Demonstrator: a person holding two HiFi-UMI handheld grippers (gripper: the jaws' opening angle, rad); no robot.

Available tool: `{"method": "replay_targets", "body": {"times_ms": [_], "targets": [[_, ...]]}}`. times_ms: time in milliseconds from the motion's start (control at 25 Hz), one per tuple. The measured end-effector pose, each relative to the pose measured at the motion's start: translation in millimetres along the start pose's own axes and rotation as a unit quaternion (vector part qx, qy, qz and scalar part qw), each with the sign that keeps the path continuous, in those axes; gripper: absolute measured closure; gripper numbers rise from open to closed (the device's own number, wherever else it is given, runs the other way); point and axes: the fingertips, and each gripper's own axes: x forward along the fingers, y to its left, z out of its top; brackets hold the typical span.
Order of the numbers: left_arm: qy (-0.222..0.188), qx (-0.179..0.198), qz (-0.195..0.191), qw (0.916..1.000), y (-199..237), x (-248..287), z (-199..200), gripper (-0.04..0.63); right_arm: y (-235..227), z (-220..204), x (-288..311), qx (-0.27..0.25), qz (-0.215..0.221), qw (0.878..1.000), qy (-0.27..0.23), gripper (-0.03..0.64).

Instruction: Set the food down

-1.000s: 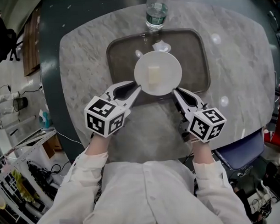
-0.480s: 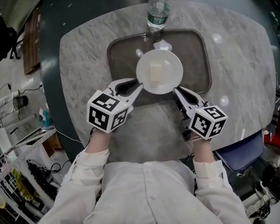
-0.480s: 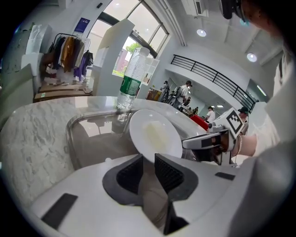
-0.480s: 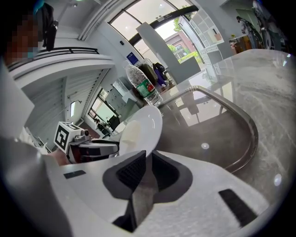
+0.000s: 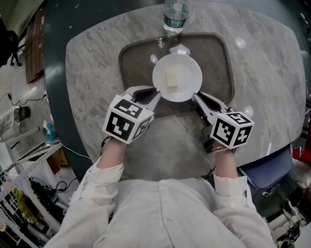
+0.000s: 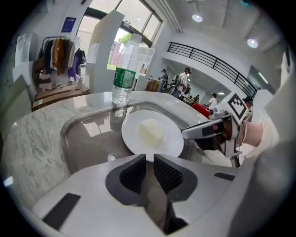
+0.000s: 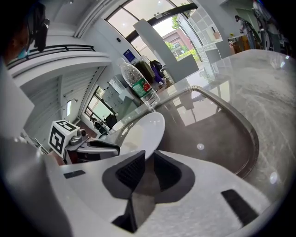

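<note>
A white plate (image 5: 185,87) carries a pale yellow block of food (image 5: 172,77) and hangs over the brown tray (image 5: 124,61). My left gripper (image 5: 155,96) is shut on the plate's near-left rim, and my right gripper (image 5: 196,98) is shut on its near-right rim. In the left gripper view the plate (image 6: 171,139) sits between the pads of the left gripper (image 6: 150,159), with the food (image 6: 150,132) on top and the right gripper (image 6: 203,132) opposite. In the right gripper view the plate (image 7: 143,132) tilts edge-on at the right gripper (image 7: 149,157). Whether the plate touches the tray I cannot tell.
A clear water bottle (image 5: 175,13) with a green label stands at the tray's far edge on the marble table (image 5: 265,56). The bottle (image 6: 124,74) rises just behind the plate. Shelving and cables lie on the floor at the left.
The plate has shifted slightly away from me and looks a little smaller. The left gripper's marker cube has swung right and turned. The right gripper has barely moved.
</note>
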Motion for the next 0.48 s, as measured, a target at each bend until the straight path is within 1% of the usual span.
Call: {"method": "replay_targets", "body": {"times_ms": [200, 360, 480], "targets": [[-0.005, -0.013, -0.004, 0.9999, -2.1, 3.0, 1.8, 0.535, -3.2, 2.5, 0.6, -0.013, -0.017, 1.000, 0.006, 0.586], [-0.010, -0.016, -0.007, 0.9998, -2.7, 3.8, 3.0, 0.535, -4.4, 4.3, 2.9, -0.039, -0.032, 0.999, 0.012, 0.583], [-0.016, -0.024, -0.010, 0.9995, -3.3, 3.8, 4.1, 0.535, -4.0, 4.0, 6.4, -0.056, -0.043, 0.997, 0.018, 0.538]]}}
